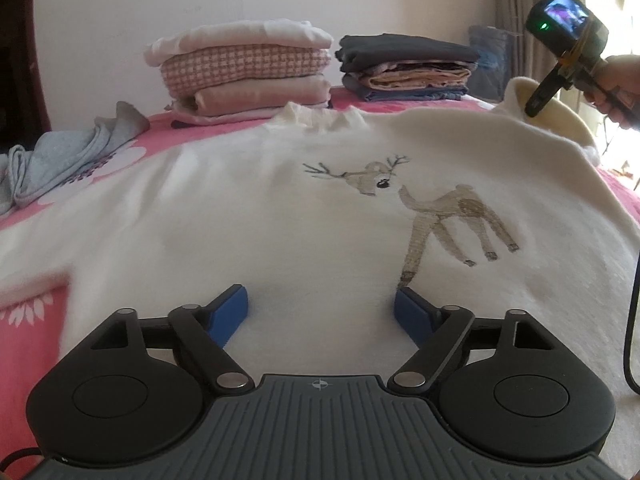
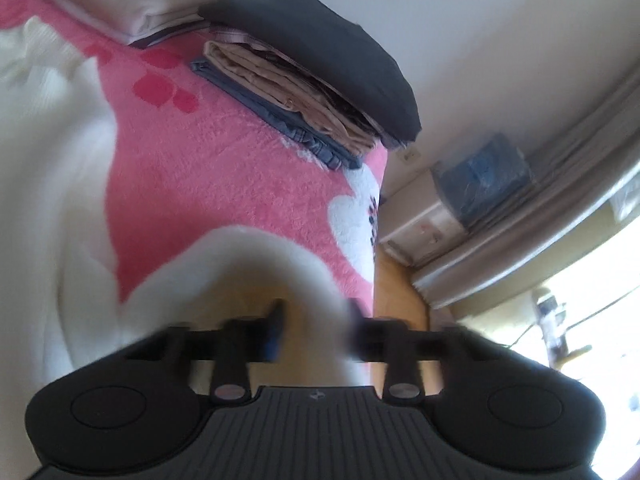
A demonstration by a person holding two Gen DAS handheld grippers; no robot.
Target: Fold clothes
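A cream sweater (image 1: 280,216) with a deer picture lies spread front-up on the pink bed cover (image 1: 24,320). The left claw (image 1: 320,312) hovers over its lower hem, spread wide and holding nothing. The right claw (image 2: 314,320) is closed on the sweater's sleeve (image 2: 256,264), lifting it. Two stacks of folded clothes (image 1: 244,72) sit behind the sweater.

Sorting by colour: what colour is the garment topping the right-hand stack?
Dark charcoal, nearly black garment; clearest in the right wrist view.
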